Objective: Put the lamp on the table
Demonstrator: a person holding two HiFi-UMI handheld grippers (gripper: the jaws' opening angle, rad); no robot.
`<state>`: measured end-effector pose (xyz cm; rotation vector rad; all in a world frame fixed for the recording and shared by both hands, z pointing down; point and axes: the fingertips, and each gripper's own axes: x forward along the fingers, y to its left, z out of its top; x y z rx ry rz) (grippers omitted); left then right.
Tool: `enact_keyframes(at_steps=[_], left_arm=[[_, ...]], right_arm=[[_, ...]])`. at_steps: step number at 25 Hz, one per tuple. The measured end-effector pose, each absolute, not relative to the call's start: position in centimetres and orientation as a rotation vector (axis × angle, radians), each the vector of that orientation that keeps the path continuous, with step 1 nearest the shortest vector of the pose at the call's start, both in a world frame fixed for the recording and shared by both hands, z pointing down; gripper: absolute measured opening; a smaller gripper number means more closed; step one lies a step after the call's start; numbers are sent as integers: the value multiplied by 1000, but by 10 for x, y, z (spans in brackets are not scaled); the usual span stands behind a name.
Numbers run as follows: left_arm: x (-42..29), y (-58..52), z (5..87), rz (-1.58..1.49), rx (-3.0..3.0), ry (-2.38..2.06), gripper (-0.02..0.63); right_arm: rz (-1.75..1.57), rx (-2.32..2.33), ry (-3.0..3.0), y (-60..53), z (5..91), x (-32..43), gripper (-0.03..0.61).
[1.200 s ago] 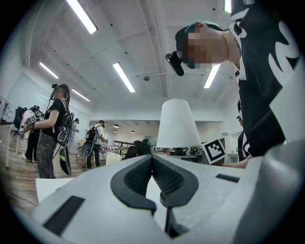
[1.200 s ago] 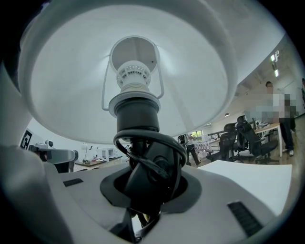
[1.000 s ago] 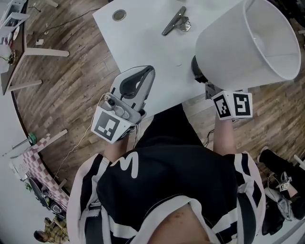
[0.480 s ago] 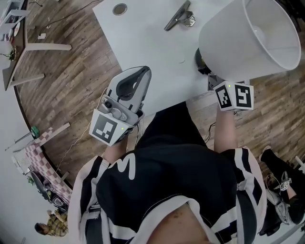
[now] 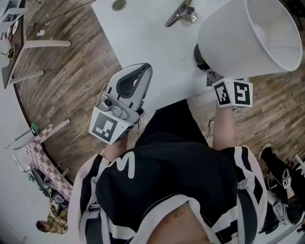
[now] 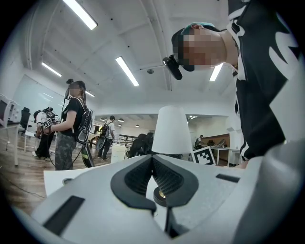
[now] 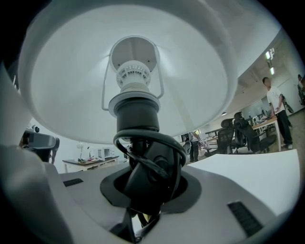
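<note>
Lamp (image 5: 250, 35) has a big white cone shade (image 7: 200, 76), clean and smooth. From below one sees a white bulb holder on a black socket (image 7: 136, 114), with a black cord (image 7: 157, 143) looped around the stem under it. In the head view it stands at about 1 o'clock from the person's body, over the near right corner of the white table (image 5: 143, 43), with its dark foot just at the near edge; whether the foot touches the top I cannot tell. Most of the table top toward 11 and 12 o'clock is bare, and wooden floor (image 5: 66, 81) lies to the left of the table, at 9 to 10 o'clock. The right gripper (image 7: 150, 188) points level and its jaws are closed on the black stem of the lamp, with the cord pressed between them; its marker cube (image 5: 232, 93) sits just under the shade, and the forearm (image 5: 223, 128) runs straight back toward 5 o'clock. The left gripper (image 6: 153, 174) is at 10 o'clock, beside the near left edge of the table, level; its jaws meet at the tips and hold nothing. A small metal clip (image 5: 178, 14) lies at 12 o'clock, well apart from the lamp's foot, and a round hole cover (image 5: 118, 5) at 11 o'clock.
</note>
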<state>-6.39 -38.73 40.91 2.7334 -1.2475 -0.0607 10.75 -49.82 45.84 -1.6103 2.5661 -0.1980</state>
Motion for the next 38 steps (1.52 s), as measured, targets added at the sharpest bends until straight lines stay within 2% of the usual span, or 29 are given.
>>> enact_keyframes(at_steps=[19,38], left_arm=[[-53,-386,396,-96,2790,-1188,5],[-15,-383,387,-79,2914,-1035,5]], right_arm=[[-101,-1644,2584,-487,470,111,110],[-271,-1719,2735,-436,490,131,170]])
